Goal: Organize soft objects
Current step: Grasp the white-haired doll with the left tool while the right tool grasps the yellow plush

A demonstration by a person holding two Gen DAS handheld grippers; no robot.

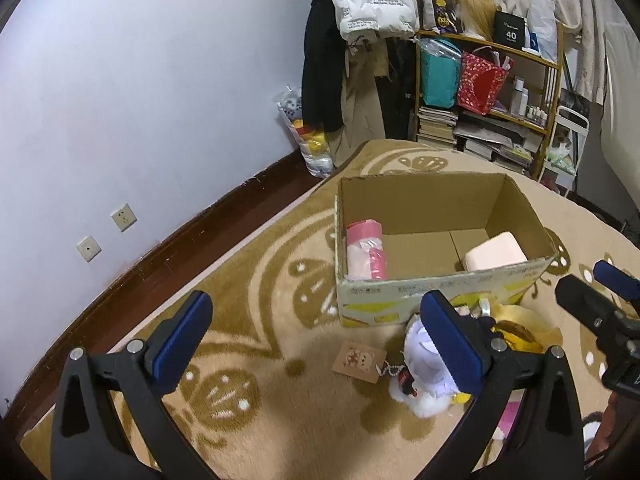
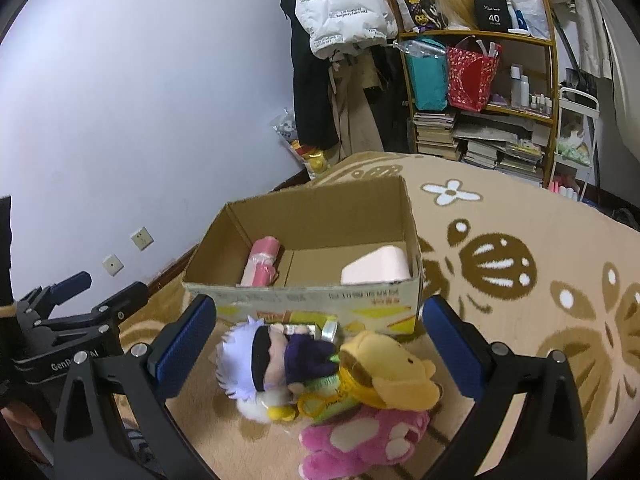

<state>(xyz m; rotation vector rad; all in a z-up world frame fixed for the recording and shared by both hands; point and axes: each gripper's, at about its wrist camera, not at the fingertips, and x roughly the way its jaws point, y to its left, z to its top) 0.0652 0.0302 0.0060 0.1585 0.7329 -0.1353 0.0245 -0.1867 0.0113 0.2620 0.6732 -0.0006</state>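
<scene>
Both tools (image 1: 316, 340) (image 2: 320, 344) released, empty | plush pile (image 2: 328, 376) near box (image 2: 304, 292) | soft, probably light | you should pinch the yellow plush (image 2: 384, 372) mid-body.

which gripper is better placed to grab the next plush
Right. The right gripper, open, frames the plush pile in front of the box; the left gripper, also open, faces bare carpet beside it.

Left hand-held gripper (image 1: 316, 344) jaws wide apart; right hand-held gripper (image 2: 320, 348) likewise.
</scene>
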